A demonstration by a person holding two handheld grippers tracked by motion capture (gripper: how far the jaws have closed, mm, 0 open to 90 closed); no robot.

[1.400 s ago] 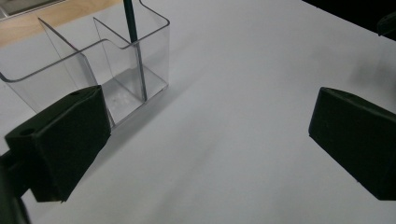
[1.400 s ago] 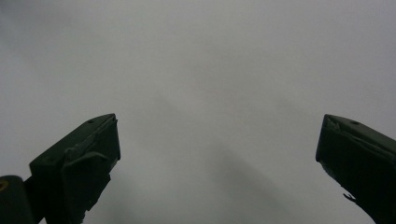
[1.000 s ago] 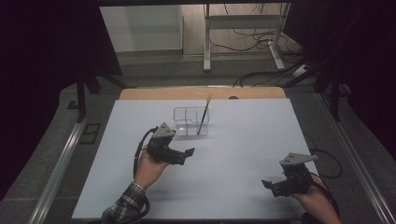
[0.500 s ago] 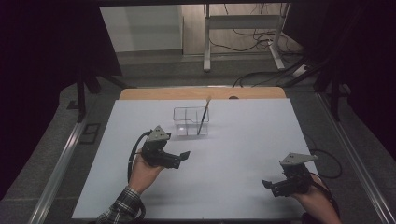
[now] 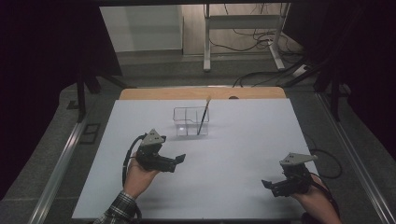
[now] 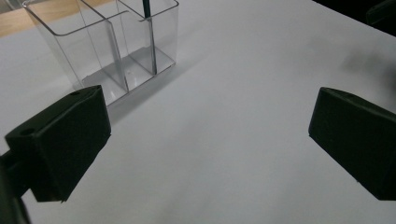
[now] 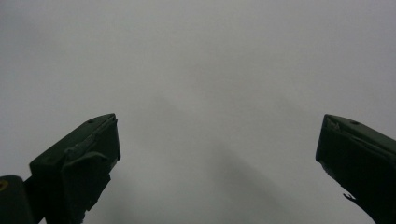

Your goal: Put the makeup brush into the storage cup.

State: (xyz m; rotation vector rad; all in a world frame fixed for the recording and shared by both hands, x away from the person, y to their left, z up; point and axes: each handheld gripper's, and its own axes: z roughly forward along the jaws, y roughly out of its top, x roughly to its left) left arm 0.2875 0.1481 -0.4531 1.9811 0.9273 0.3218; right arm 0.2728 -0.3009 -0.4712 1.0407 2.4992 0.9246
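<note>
Left hand-held gripper [image 5: 175, 161] wide, empty, near organizer [image 5: 190, 121]; right hand-held gripper [image 5: 271, 185] wide.

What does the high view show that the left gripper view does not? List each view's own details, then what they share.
High view alone: both hands, the left tongs and right tongs, the whole white table, and the brush's pale tip above the organizer. Left gripper view alone: the clear organizer's inner dividers close up, with its own jaws standing wide apart over bare table. Shared: the organizer holding a dark-handled brush in one end compartment.
</note>
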